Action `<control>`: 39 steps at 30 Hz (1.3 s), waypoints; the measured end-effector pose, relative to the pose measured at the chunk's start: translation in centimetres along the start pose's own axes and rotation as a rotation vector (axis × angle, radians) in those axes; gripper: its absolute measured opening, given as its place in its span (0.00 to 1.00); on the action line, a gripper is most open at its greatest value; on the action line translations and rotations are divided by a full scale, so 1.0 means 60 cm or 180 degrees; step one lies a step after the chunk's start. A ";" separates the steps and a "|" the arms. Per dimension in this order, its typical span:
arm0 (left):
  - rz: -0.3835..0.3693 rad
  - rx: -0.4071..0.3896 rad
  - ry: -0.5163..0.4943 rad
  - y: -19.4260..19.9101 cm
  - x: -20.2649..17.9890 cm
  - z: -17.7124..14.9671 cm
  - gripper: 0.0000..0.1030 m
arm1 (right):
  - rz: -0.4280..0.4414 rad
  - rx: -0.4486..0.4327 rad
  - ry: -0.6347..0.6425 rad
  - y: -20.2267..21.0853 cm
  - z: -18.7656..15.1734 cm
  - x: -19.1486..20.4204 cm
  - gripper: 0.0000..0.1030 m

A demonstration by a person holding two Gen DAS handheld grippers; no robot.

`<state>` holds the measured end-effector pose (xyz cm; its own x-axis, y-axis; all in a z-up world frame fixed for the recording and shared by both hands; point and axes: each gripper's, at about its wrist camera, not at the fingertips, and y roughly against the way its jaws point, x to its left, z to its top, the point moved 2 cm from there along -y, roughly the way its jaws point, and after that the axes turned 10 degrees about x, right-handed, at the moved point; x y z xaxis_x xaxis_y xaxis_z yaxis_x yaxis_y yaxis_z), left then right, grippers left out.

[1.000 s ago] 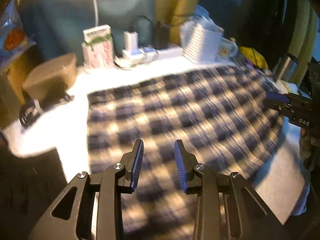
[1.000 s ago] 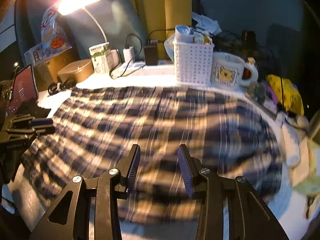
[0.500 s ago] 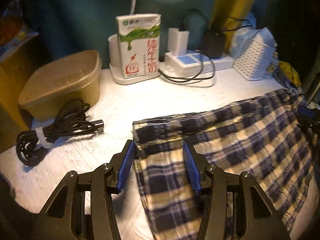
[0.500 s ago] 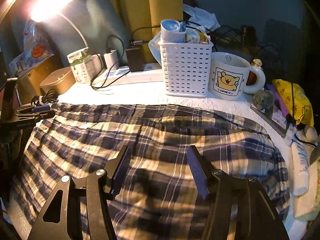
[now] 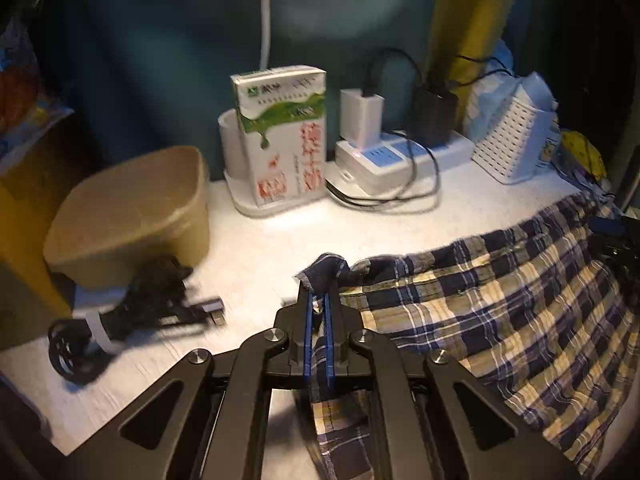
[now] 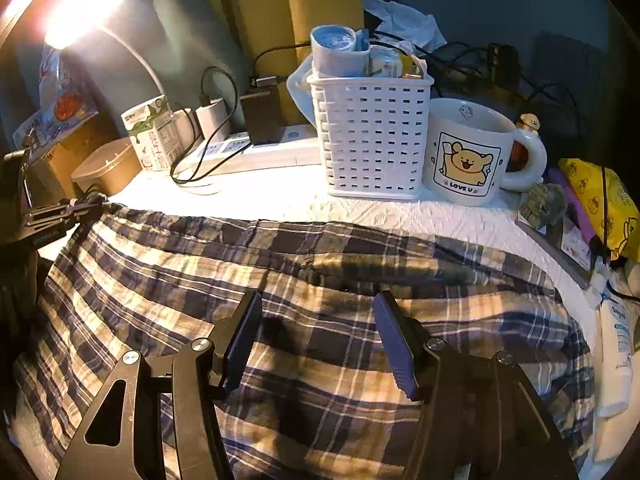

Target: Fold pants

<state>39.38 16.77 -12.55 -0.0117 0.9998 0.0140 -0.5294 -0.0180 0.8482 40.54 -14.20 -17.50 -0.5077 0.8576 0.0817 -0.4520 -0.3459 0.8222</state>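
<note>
The plaid pants in navy, cream and white lie spread over the white table; they also show in the left wrist view. My left gripper is shut on the pants' far left corner, with dark fabric bunched above its fingertips. From the right wrist view this gripper sits at the cloth's far left corner. My right gripper is open and empty, just above the middle of the pants. It shows at the right edge of the left wrist view.
Behind the pants stand a white basket, a bear mug, a power strip with chargers, a milk carton and a tan lidded box. A coiled black cable lies left of my left gripper. Yellow packets and a tube lie right.
My left gripper has closed on the pants' far left corner and bunched it. My right gripper has moved forward over the cloth and opened wider.
</note>
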 end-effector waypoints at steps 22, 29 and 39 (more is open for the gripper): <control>-0.0240 -0.0009 -0.0106 0.101 -0.095 -0.054 0.50 | -0.0193 0.0110 -0.0241 -0.011 0.022 0.003 0.66; -0.0896 0.0306 -0.0422 0.088 -0.252 -0.144 0.50 | -0.0006 0.0151 0.0189 0.040 -0.047 0.100 0.66; -0.0684 0.0405 -0.0508 0.073 -0.286 -0.199 0.52 | -0.0476 0.0284 0.0231 0.008 -0.110 0.092 0.65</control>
<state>27.14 -0.49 -15.40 0.2280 0.9686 -0.0987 -0.3945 0.1846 0.9002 32.68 -12.17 -20.36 -0.4928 0.8661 -0.0835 -0.4612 -0.1787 0.8691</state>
